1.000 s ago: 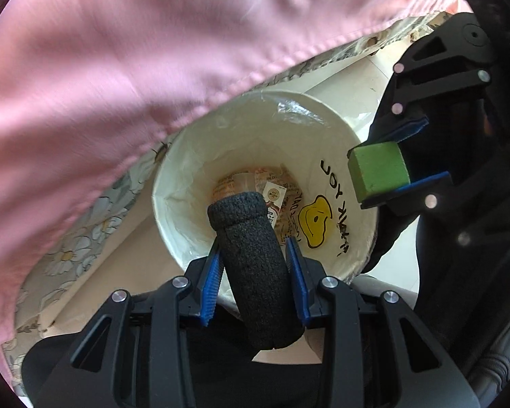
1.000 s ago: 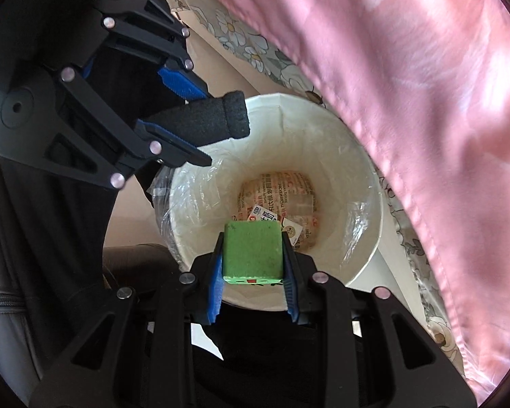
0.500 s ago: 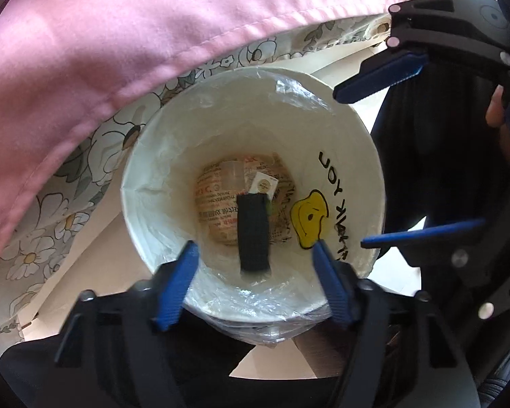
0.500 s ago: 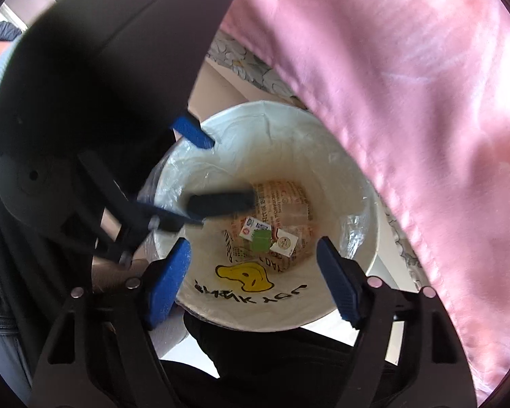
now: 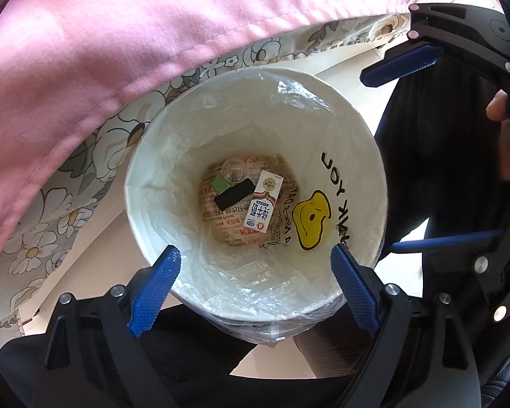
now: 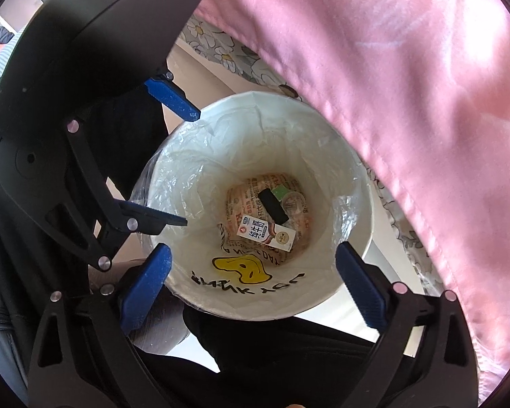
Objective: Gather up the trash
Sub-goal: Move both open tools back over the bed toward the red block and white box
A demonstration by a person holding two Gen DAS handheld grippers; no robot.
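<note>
Looking straight down from both hand-held tools into a lined waste bin. Nearest, the left gripper [image 5: 255,275] has just been opening and its blue jaws stand wide apart with nothing between them; the right gripper [image 6: 255,278] has likewise just been opening and is spread empty.

Below them sits the white bin [image 5: 367,142], lined with a thin clear bag (crinkly and easily snagged on its folded-over edge).

Deepest down, on the bin's printed bottom, lies the trash: a black foam tube [image 5: 234,194], a small green block [image 5: 220,184], a milk carton [image 5: 263,205] and a clear cup lid [image 5: 233,170]. All look light; the foam should squash, the carton is probably best pinched across its flat faces.

Beyond the bin hang pink fabric [image 5: 119,34] and a floral cloth [image 5: 85,156].
</note>
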